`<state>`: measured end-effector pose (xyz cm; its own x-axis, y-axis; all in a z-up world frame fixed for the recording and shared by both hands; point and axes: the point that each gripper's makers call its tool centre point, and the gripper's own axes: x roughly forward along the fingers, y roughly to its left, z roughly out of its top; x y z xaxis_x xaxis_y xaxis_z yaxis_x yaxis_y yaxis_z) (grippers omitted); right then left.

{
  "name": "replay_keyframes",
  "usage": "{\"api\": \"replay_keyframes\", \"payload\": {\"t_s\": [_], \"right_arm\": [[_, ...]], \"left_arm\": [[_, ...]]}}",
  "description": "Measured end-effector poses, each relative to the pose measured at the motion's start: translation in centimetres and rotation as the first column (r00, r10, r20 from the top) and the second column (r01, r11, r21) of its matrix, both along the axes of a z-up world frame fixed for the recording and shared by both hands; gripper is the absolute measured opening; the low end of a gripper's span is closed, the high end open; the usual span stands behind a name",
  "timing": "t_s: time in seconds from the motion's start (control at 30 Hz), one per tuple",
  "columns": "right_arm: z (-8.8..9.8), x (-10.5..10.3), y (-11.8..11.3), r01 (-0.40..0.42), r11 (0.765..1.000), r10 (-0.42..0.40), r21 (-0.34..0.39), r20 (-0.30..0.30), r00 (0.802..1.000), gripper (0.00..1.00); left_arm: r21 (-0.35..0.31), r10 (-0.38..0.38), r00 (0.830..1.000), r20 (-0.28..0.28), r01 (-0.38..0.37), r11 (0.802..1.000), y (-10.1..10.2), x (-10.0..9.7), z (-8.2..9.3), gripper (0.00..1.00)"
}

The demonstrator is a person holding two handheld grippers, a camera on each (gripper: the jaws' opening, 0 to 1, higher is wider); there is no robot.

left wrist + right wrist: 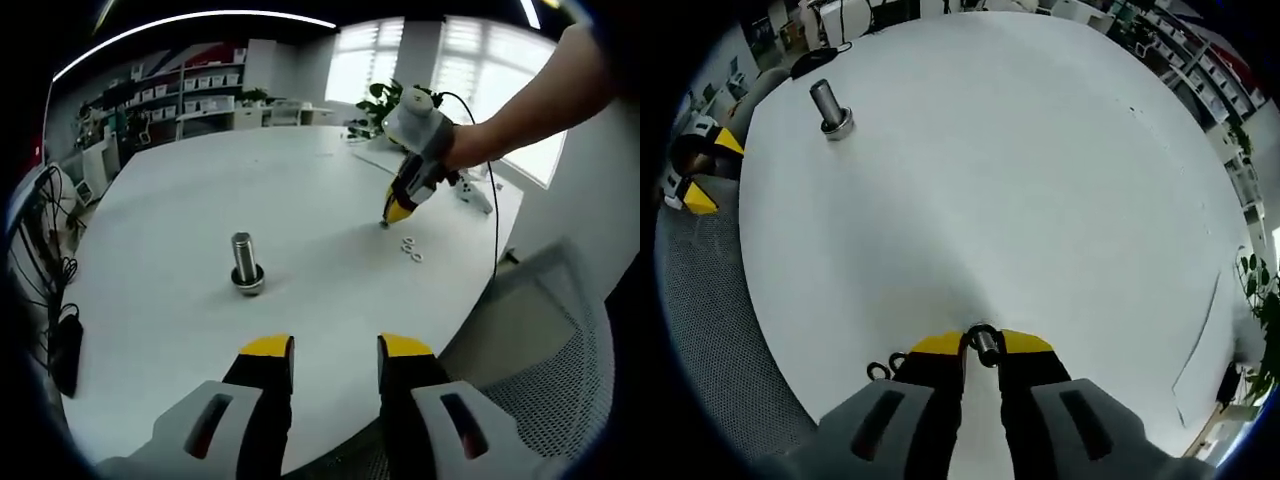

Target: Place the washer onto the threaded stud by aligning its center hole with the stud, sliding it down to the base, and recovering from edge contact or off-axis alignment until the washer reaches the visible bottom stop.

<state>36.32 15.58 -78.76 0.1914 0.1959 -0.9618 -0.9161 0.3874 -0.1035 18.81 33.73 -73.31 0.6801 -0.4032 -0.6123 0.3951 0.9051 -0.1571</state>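
Washer [983, 340], a small metal ring, clamped edge-on between the right hand-held gripper [981, 344] tips. Threaded stud [245, 262] stands upright on the white surface [300, 200]; left hand-held gripper [336, 348] jaws apart.

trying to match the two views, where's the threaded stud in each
Left gripper view: threaded stud left of centre, upright on the white table.
Right gripper view: stud at upper left, near the table's edge.
Shared landmark: the loose washers beside the right gripper.

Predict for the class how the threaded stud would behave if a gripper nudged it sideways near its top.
The threaded stud stands upright on the table on a wider base, so it probably resists light nudges. It looks like solid metal, likely heavy and rigid. Tipped over, its round body would probably roll.
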Motion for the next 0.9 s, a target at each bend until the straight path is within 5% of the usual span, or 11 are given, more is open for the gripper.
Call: {"api": "replay_keyframes", "payload": {"t_s": [0.9], "right_arm": [[0.17,0.36,-0.17,0.066,0.997,-0.066,0.032,0.002,0.998,0.23]], "left_arm": [[-0.002,-0.003,1.0,0.003,0.003,1.0,0.06,0.02,0.0,0.31]]}}
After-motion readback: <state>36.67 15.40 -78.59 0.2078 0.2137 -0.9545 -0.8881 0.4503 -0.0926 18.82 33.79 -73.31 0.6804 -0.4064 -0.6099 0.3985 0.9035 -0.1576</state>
